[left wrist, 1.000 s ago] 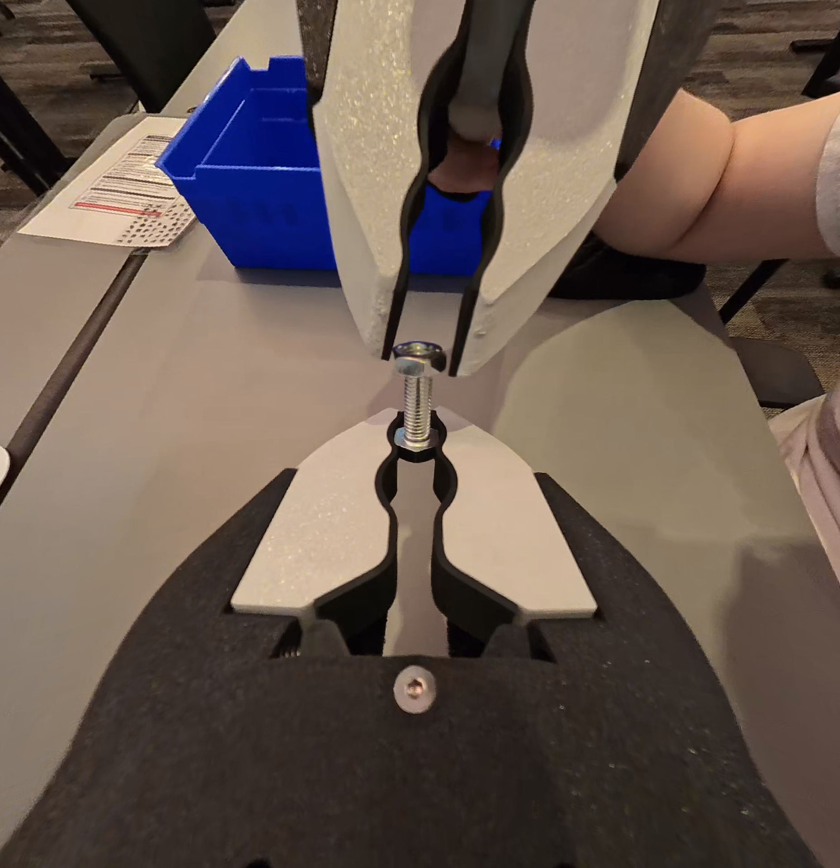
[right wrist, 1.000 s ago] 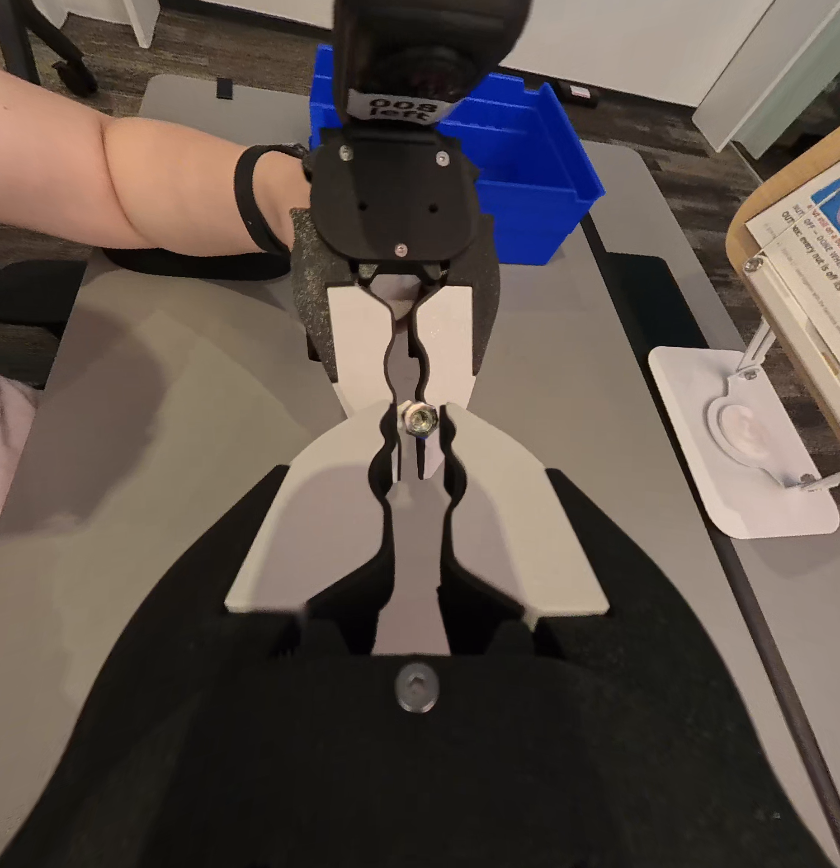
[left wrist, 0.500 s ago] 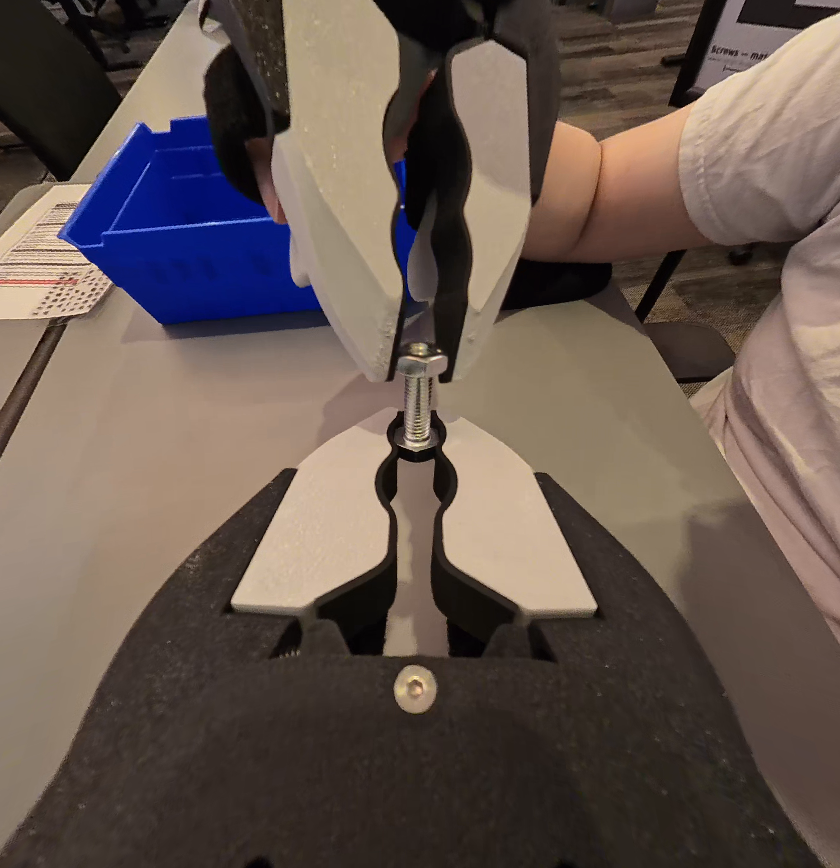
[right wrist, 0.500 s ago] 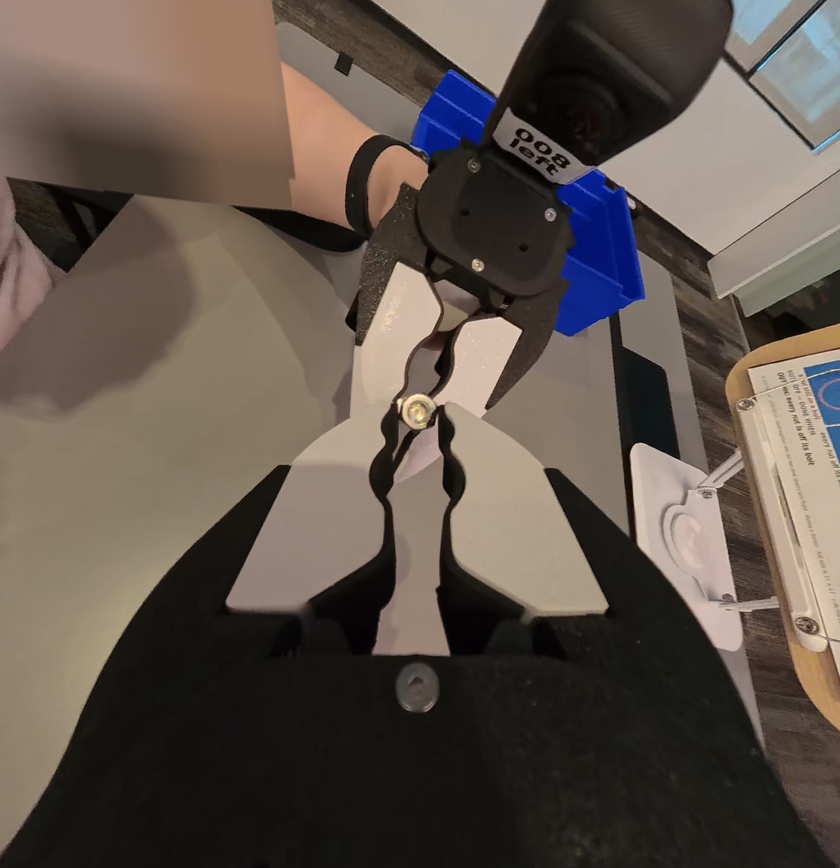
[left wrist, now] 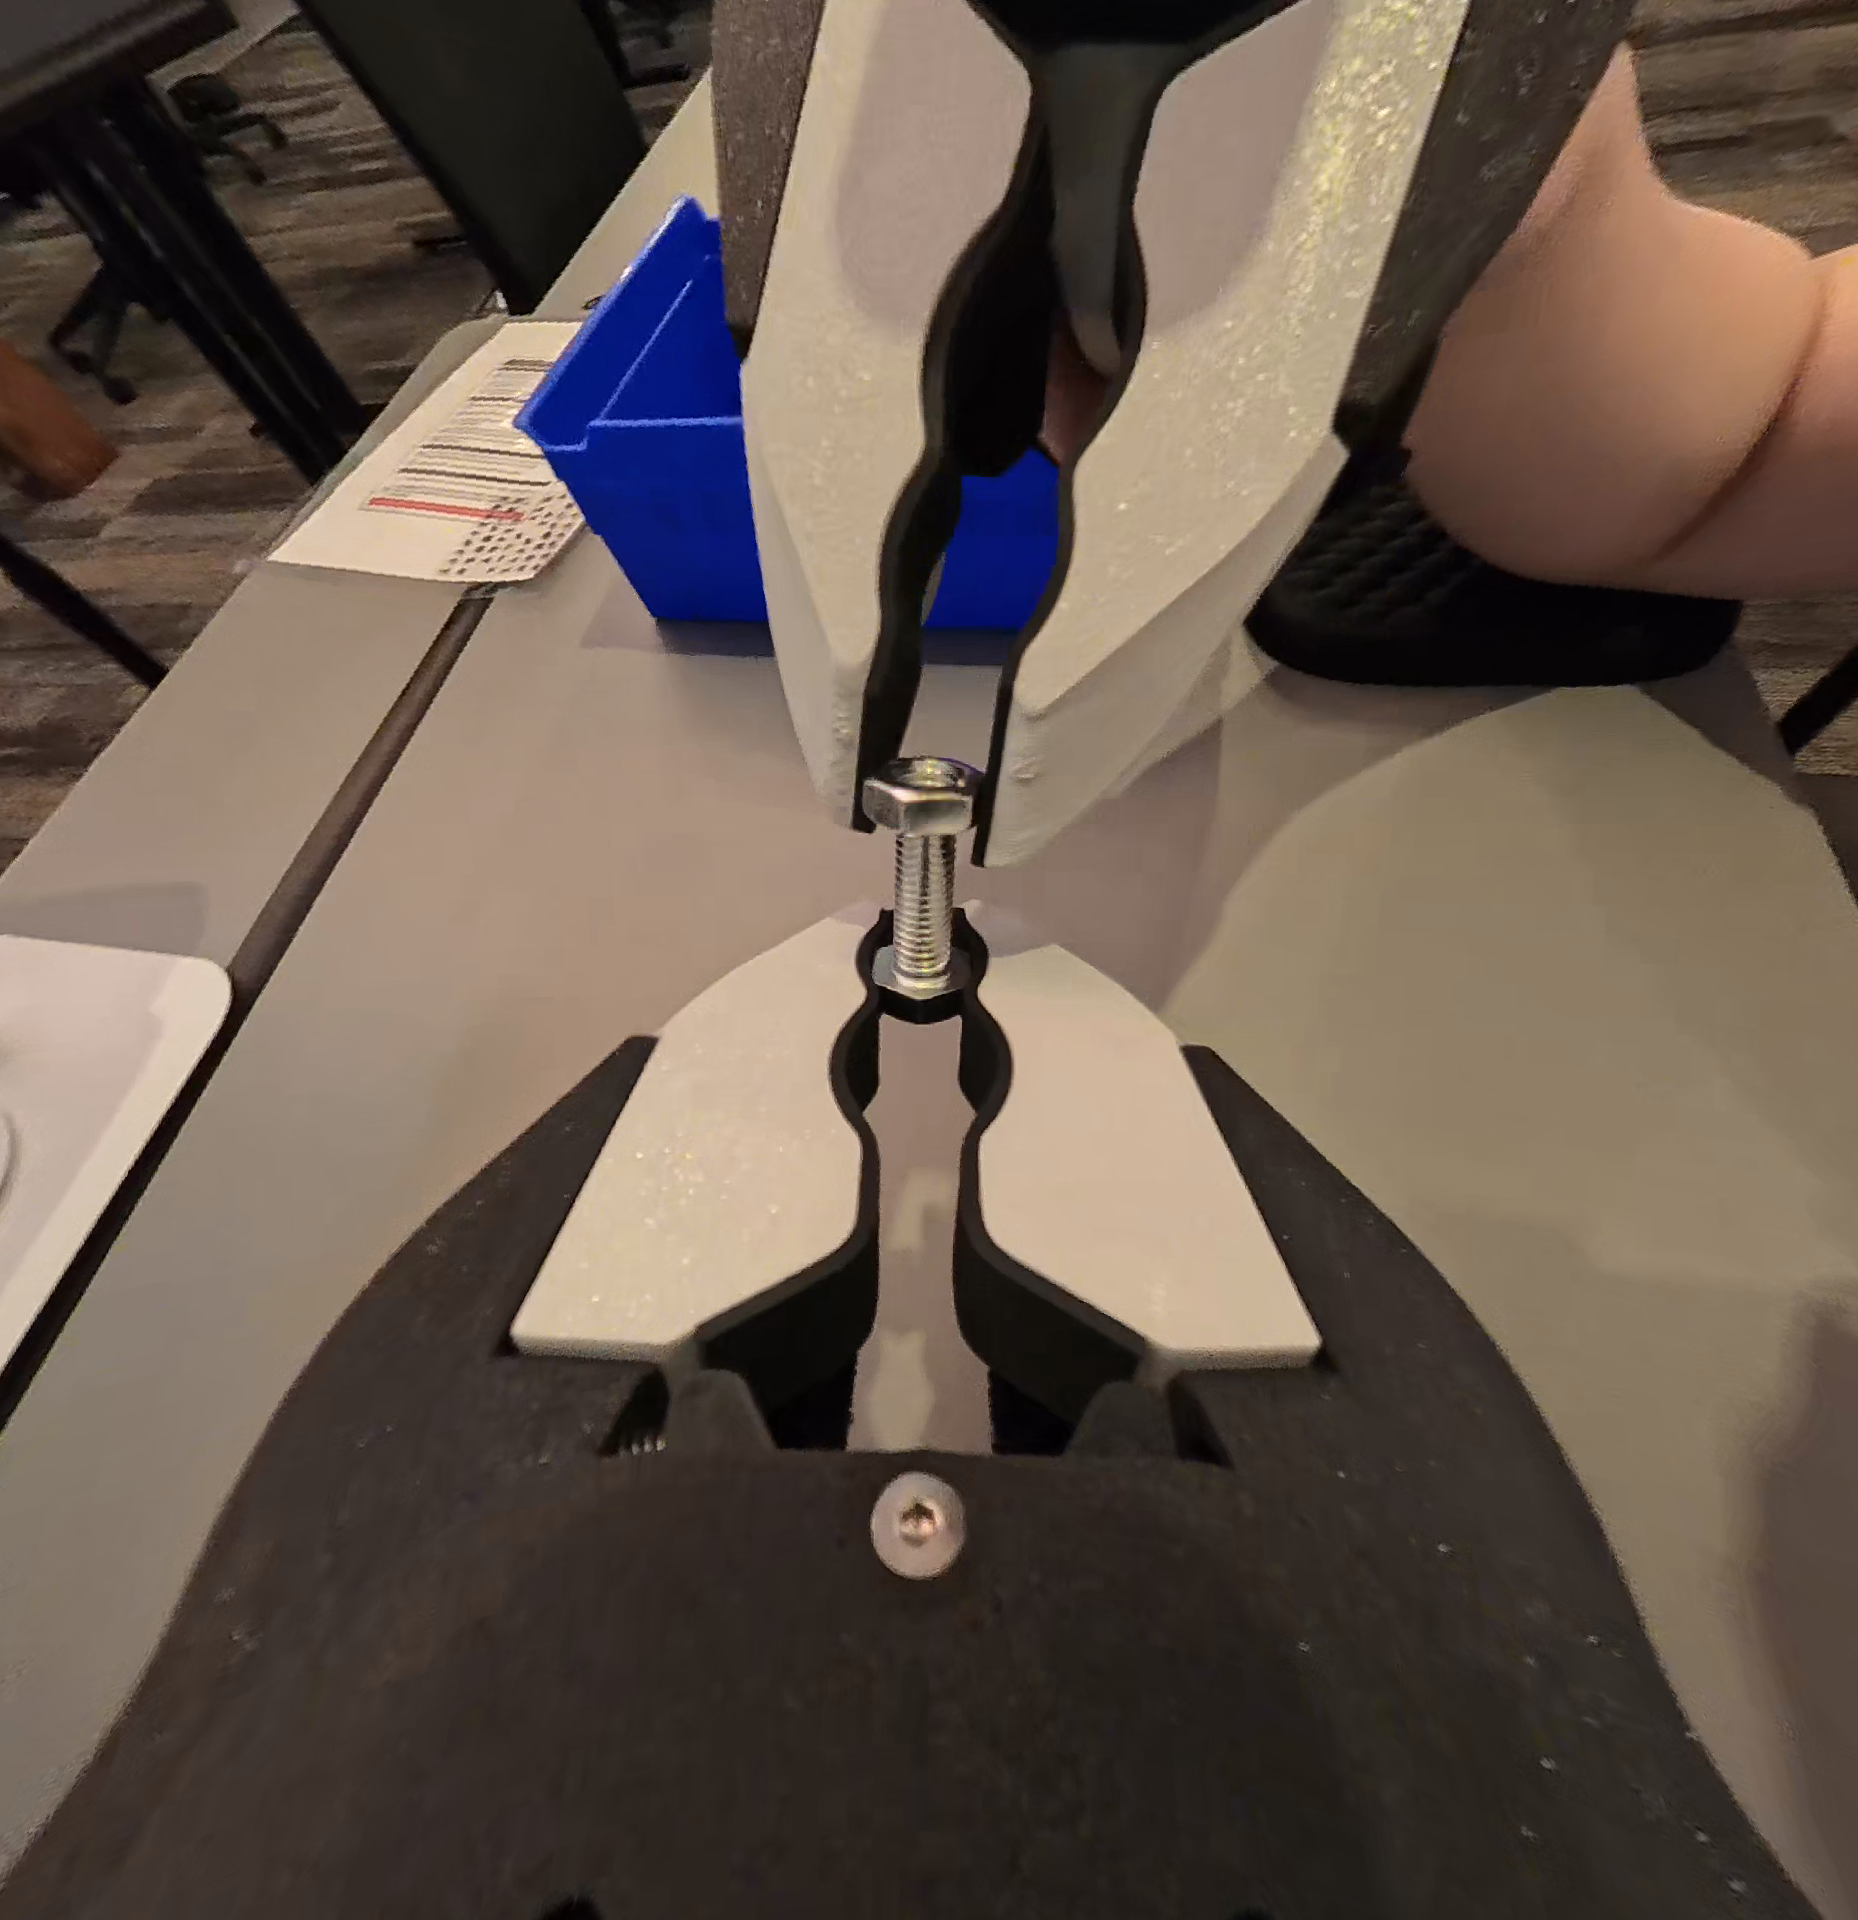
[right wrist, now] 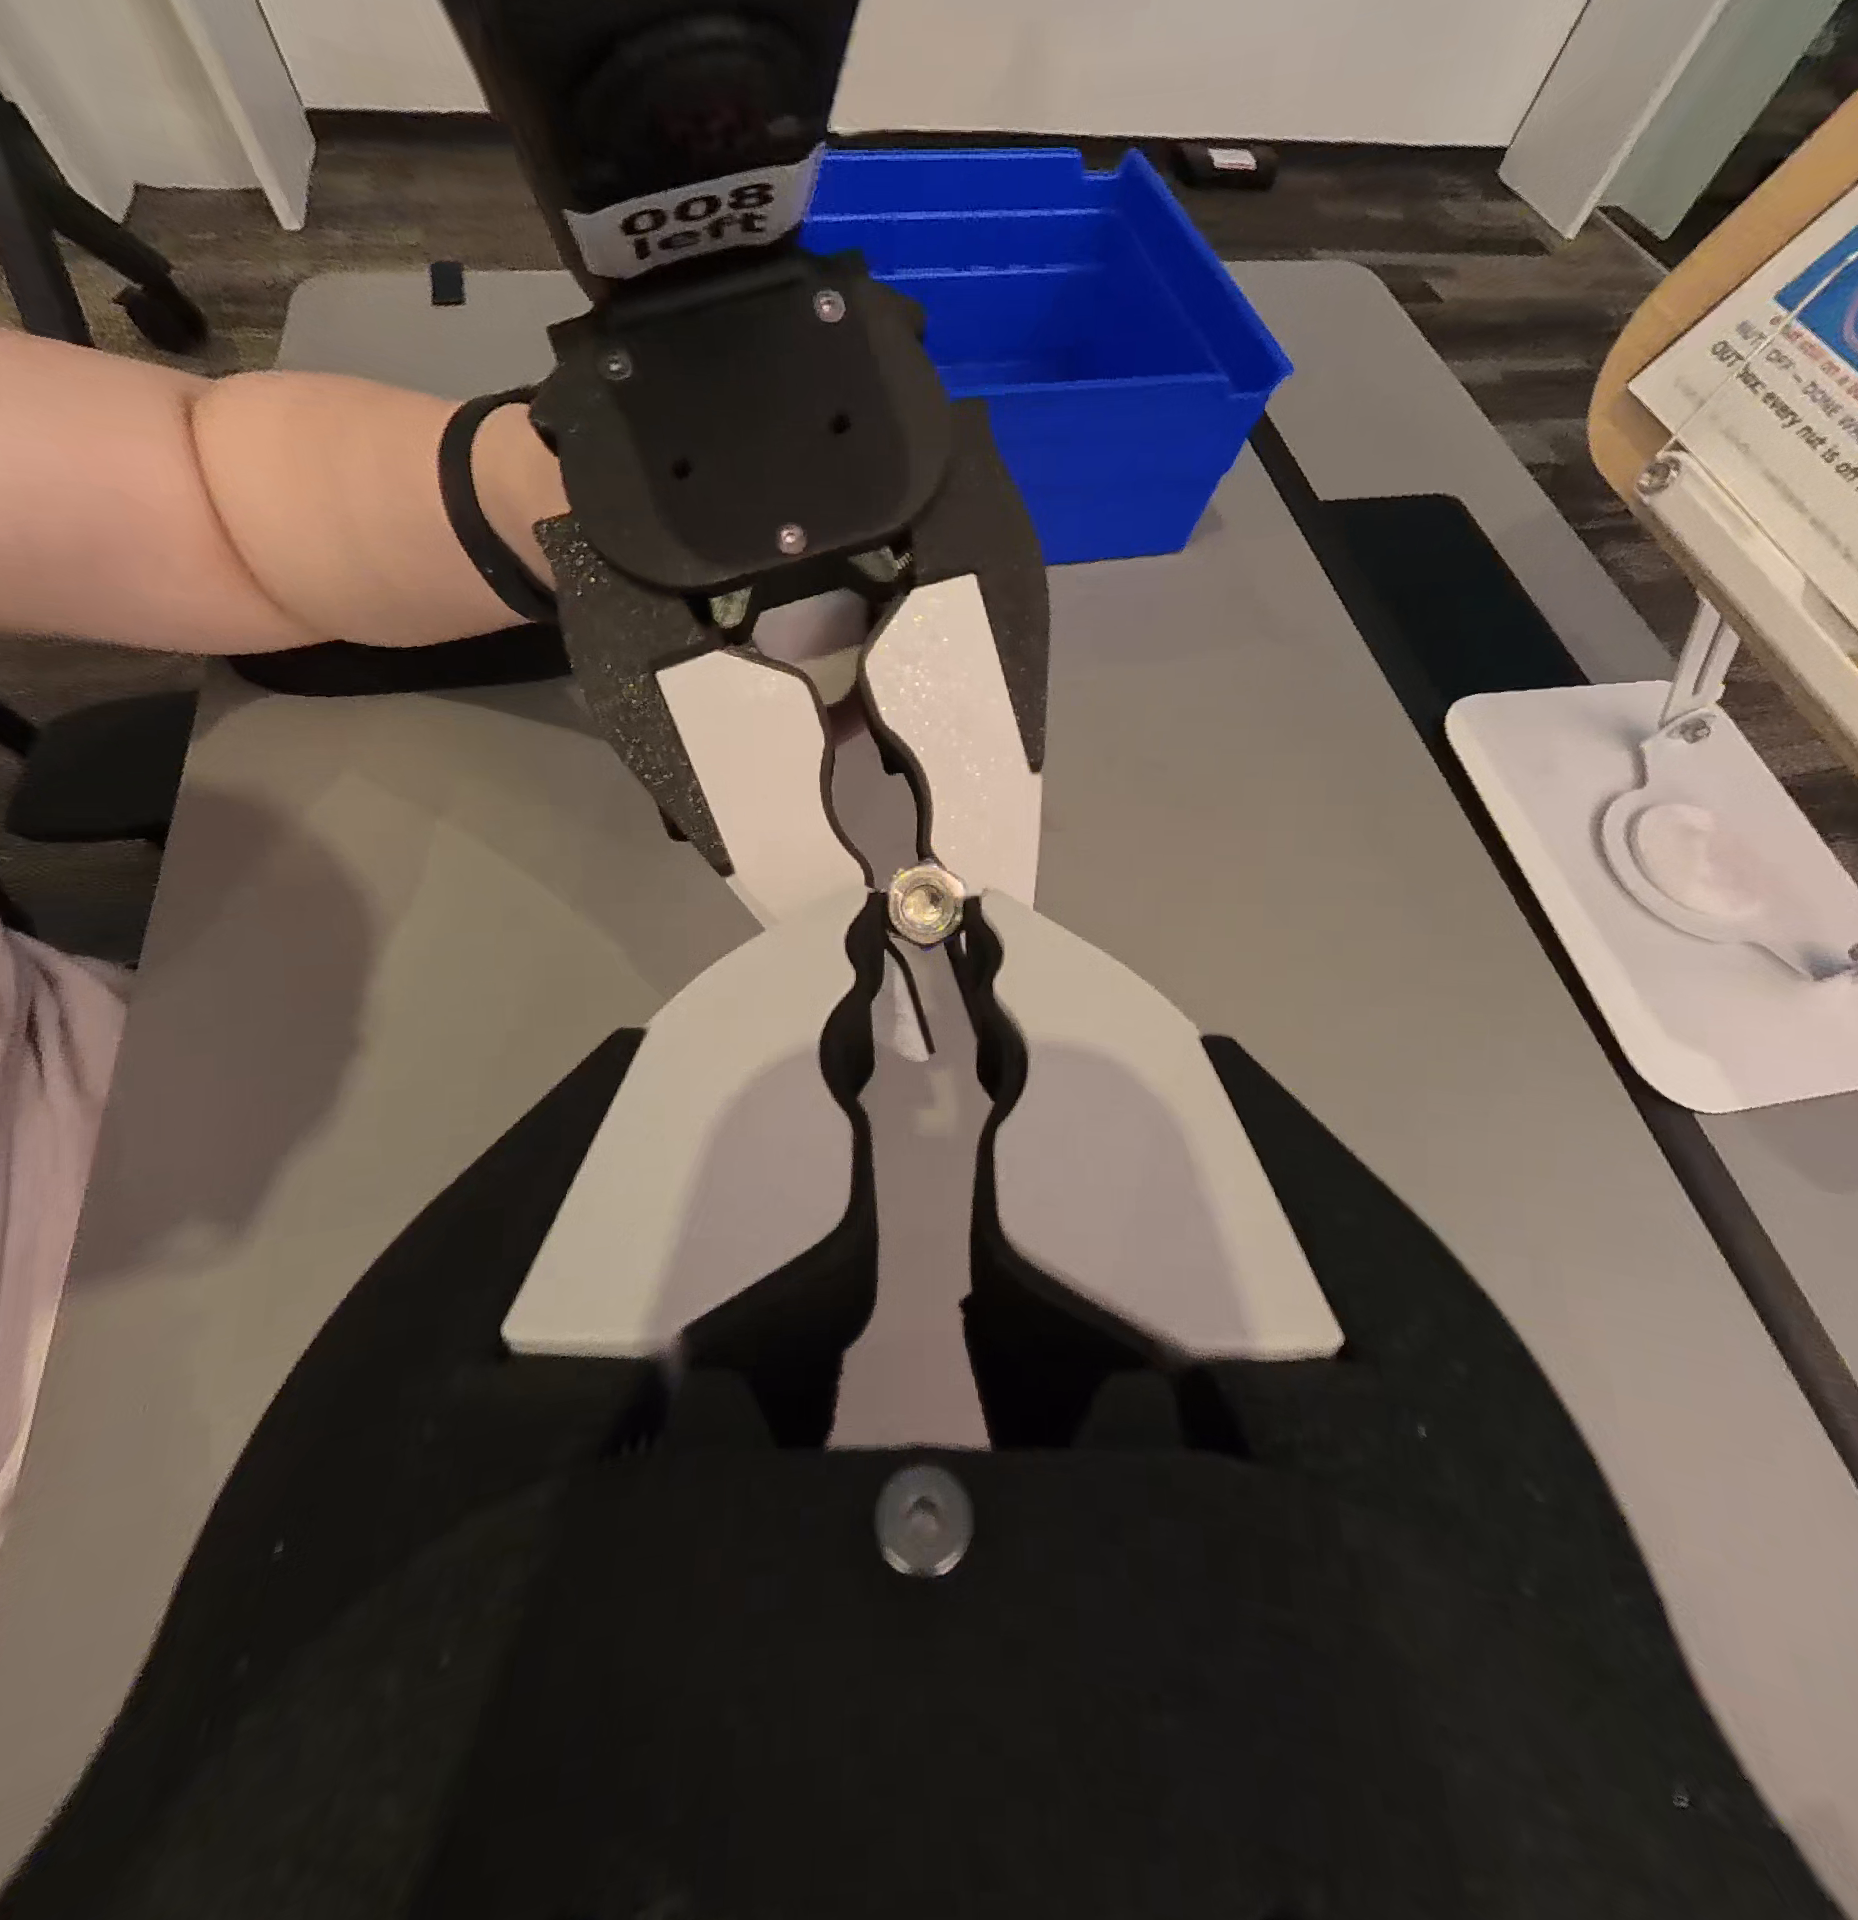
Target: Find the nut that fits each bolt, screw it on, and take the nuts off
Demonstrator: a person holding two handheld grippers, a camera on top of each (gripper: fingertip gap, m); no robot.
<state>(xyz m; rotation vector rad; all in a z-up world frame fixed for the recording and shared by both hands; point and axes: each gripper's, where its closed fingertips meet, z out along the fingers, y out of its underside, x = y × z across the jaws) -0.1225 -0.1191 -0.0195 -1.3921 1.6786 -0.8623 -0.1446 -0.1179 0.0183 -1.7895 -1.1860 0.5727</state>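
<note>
A silver bolt (left wrist: 920,899) stands upright above the grey table (left wrist: 489,883). My left gripper (left wrist: 920,971) is shut on the bolt's lower end, its hex head. A silver hex nut (left wrist: 920,800) sits on the top end of the thread. My right gripper (left wrist: 920,826) comes down from above and is shut on the nut. In the right wrist view the nut (right wrist: 926,904) shows end-on between my right gripper's tips (right wrist: 927,923), with the left gripper (right wrist: 909,883) just beyond it. The bolt's shaft is hidden there.
A blue bin (right wrist: 1060,343) stands behind the grippers, also in the left wrist view (left wrist: 676,488). A printed sheet (left wrist: 457,488) lies beside it. A white stand base (right wrist: 1673,883) and a sign board (right wrist: 1787,395) are across the table seam. A person's forearm (right wrist: 229,509) reaches in. One gripper's finger ends stand about 4 centimeters off the other's.
My right gripper twisted around the bolt's axis with the nut, then turned back to square. The left gripper kept its hold on the bolt.
</note>
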